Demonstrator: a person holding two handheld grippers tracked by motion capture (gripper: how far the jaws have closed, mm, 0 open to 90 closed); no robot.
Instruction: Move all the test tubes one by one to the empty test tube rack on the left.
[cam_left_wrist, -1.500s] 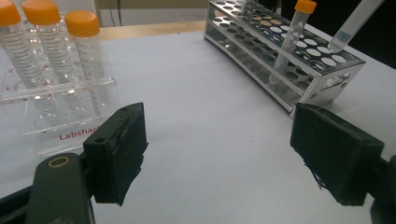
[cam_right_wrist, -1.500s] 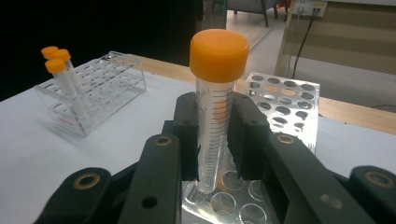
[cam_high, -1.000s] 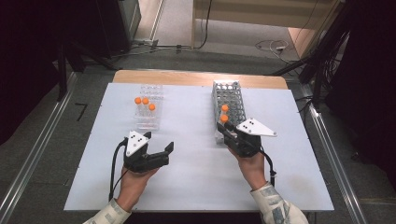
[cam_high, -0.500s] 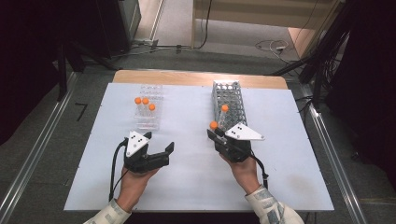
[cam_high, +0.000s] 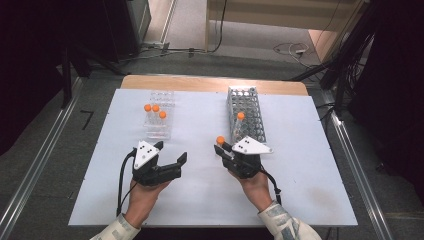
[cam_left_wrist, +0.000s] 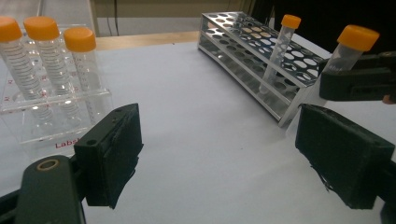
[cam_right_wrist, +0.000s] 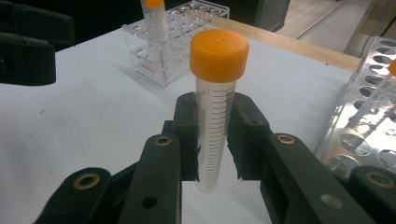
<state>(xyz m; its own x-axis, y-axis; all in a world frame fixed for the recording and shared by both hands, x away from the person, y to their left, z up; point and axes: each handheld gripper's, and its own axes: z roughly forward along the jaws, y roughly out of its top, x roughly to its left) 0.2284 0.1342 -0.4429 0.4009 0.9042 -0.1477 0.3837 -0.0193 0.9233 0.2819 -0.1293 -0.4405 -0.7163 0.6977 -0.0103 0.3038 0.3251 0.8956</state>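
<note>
My right gripper (cam_high: 223, 149) is shut on a clear tube with an orange cap (cam_high: 220, 140), held just left of the near end of the metal rack (cam_high: 247, 107). In the right gripper view the tube (cam_right_wrist: 215, 93) stands upright between the pads (cam_right_wrist: 187, 135), cap on top. One more capped tube (cam_high: 239, 124) leans in the metal rack. My left gripper (cam_high: 171, 152) is open over the white board, below the clear plastic rack (cam_high: 159, 131), which holds three capped tubes (cam_left_wrist: 46, 60). Nothing lies between its pads (cam_left_wrist: 114, 149).
The white board (cam_high: 300, 190) covers a wooden table whose edge (cam_high: 215, 84) shows at the back. Metal rails run along both sides on the floor. Cables lie on the floor beyond the table.
My right gripper has carried the tube left and toward the person, away from the metal rack. The left gripper has stayed in place.
</note>
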